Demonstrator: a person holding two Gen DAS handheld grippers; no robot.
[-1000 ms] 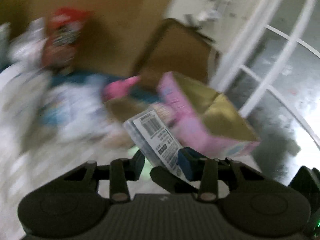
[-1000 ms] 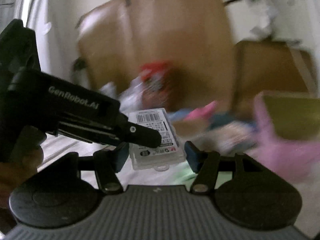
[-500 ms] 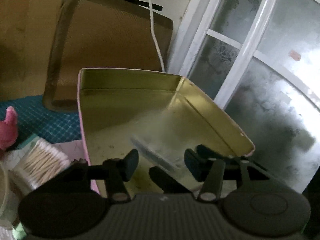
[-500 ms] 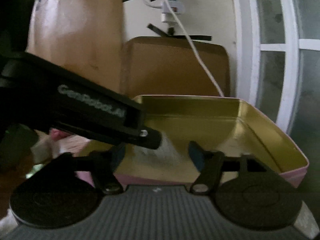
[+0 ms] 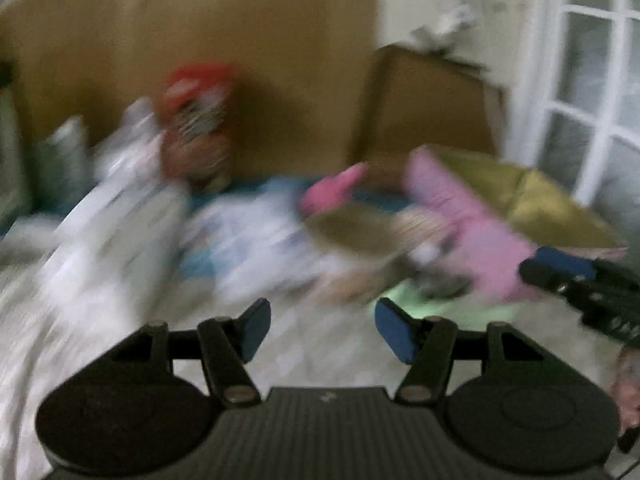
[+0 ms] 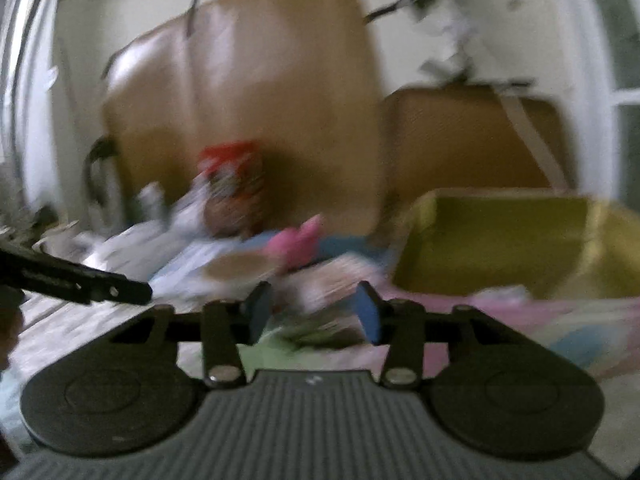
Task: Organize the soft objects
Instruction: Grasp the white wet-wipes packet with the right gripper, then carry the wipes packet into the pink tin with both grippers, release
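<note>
Both views are blurred by motion. My left gripper (image 5: 322,330) is open and empty above the pale table cloth. My right gripper (image 6: 314,312) is open and empty too; it shows at the right edge of the left wrist view (image 5: 576,280). The pink tin with a gold inside (image 5: 520,208) stands open at the right, also in the right wrist view (image 6: 500,240). A pink soft toy (image 5: 336,190) (image 6: 296,242) lies among a heap of white and blue packets (image 5: 248,248). The left gripper's finger (image 6: 80,284) reaches in from the left of the right wrist view.
A red snack bag (image 5: 196,120) (image 6: 232,184) stands against brown cardboard (image 5: 200,40) at the back. A second brown board (image 5: 428,108) leans behind the tin. A white-framed window (image 5: 592,100) is at the right. A green item (image 5: 440,308) lies in front of the tin.
The clear plastic case that my left gripper held a second ago is gone from its jaws after the pass over the tin. Both grippers have swung back left toward the heap.
</note>
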